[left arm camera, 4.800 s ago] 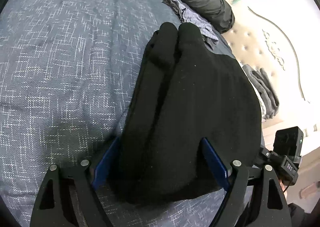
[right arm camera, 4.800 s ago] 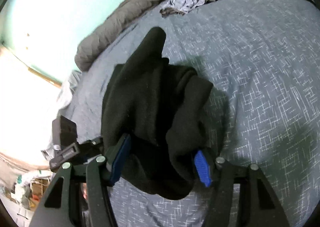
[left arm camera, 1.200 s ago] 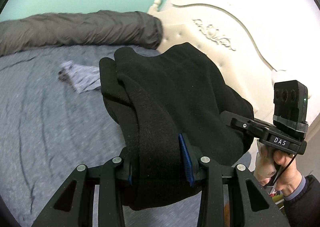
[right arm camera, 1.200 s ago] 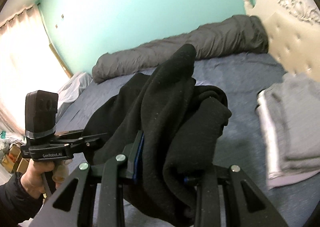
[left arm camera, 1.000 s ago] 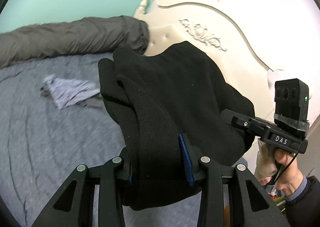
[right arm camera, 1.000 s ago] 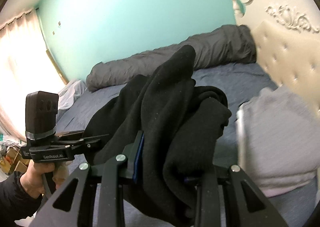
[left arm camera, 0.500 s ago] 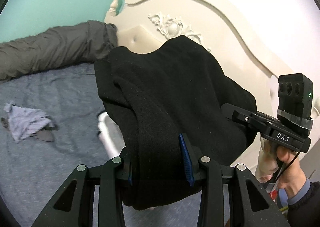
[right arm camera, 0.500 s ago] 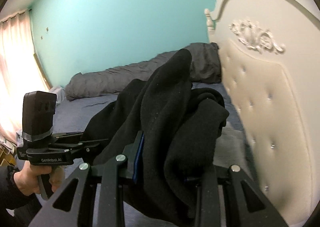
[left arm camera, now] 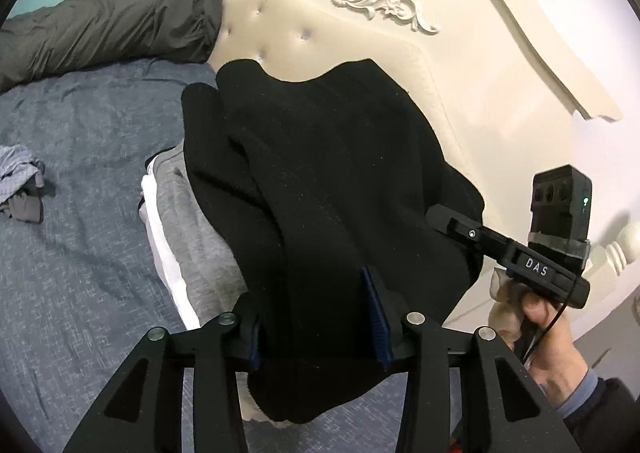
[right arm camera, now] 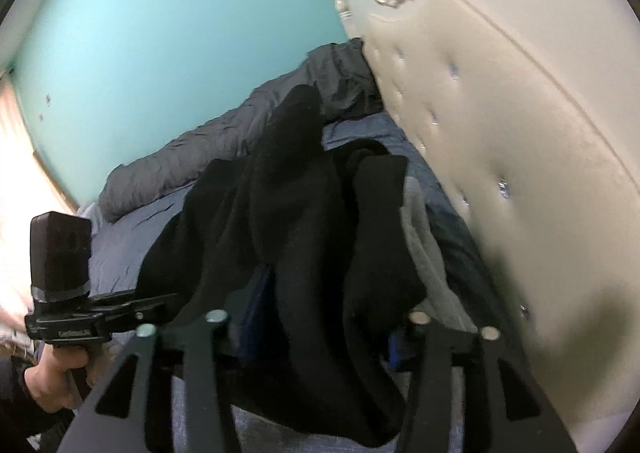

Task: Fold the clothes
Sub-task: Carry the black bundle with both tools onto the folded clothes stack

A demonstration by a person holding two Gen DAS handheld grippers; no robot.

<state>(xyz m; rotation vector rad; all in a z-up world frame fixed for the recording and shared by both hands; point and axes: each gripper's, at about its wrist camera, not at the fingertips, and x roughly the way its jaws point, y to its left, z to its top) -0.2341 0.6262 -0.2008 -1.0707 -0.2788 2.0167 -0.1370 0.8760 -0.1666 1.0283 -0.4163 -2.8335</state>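
A folded black garment [left arm camera: 320, 189] hangs between both grippers, held in the air over a folded grey and white pile [left arm camera: 180, 237] on the bed by the headboard. My left gripper [left arm camera: 316, 333] is shut on the black garment at its near edge. My right gripper [right arm camera: 320, 337] is shut on the other end of the black garment [right arm camera: 304, 221]. The right gripper also shows in the left wrist view [left arm camera: 520, 257], at the right. The grey pile [right arm camera: 428, 253] lies under the garment in the right wrist view.
A cream tufted headboard [left arm camera: 360, 53] stands close ahead. A rolled dark grey duvet [left arm camera: 104, 21] lies along the bed's far side. A crumpled grey-blue garment [left arm camera: 20, 181] lies on the blue bedcover [left arm camera: 80, 253]. The teal wall [right arm camera: 160, 33] is behind.
Both grippers have carried the black garment off the middle of the bed and swung toward the headboard. It now hangs over the folded grey pile, lower and closer to it.
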